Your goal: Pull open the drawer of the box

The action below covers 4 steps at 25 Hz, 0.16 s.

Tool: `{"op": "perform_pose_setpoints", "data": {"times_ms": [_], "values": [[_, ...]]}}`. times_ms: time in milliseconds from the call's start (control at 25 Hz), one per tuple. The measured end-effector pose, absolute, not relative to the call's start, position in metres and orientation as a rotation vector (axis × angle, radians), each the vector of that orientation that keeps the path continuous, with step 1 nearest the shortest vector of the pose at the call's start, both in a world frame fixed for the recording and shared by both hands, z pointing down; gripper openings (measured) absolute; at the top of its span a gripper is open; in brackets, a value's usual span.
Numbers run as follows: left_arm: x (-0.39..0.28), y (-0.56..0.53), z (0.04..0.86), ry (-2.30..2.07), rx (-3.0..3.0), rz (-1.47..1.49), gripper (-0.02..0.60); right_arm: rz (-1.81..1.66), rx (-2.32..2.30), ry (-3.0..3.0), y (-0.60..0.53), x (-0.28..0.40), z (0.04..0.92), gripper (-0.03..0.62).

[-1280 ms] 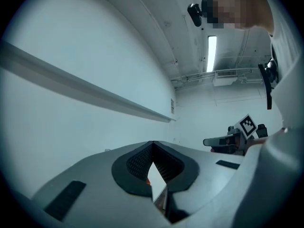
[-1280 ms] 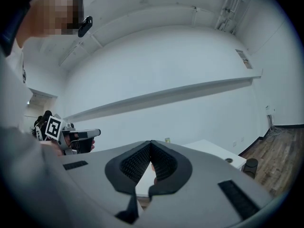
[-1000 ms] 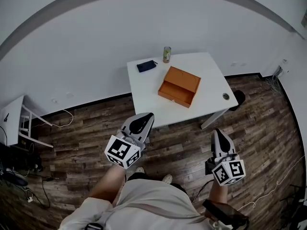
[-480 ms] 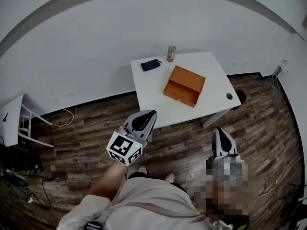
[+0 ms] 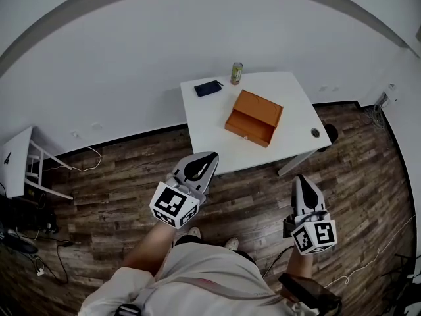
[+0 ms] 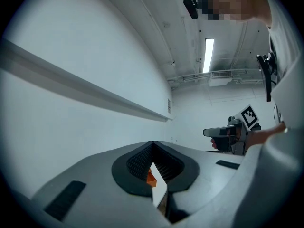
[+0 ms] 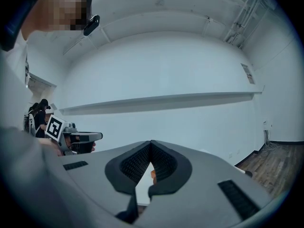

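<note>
An orange box lies on the white table, with its drawer front on the near-left side and a small knob on it. The drawer looks pushed in. My left gripper hangs over the wooden floor, short of the table's near edge, jaws shut and empty. My right gripper is lower right, also over the floor, shut and empty. In the left gripper view the closed jaws frame a sliver of the orange box. The right gripper view shows shut jaws too.
A dark pouch and a green can sit at the table's far side. A cable hole is at its right corner. A white stand and cables are at the left, by the wall.
The table and box sit slightly further right in the head view. My left gripper has drifted a little right. Both grippers stay shut.
</note>
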State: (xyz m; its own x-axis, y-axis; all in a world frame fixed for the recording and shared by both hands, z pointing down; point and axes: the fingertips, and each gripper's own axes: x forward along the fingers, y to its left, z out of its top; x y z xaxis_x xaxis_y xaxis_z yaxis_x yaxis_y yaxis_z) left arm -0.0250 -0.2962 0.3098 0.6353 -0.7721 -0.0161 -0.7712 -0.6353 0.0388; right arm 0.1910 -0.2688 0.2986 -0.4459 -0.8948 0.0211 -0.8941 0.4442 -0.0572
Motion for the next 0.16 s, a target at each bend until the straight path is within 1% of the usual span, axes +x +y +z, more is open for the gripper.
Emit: {"op": "perform_pose_setpoints", "data": {"times_ms": [160], "values": [[-0.0246, -0.2978, 0.3059, -1.302, 2.772, -0.108, 0.011, -0.096, -1.644, 2.666, -0.2711, 0.1915, 0.2995, -0.008]]}}
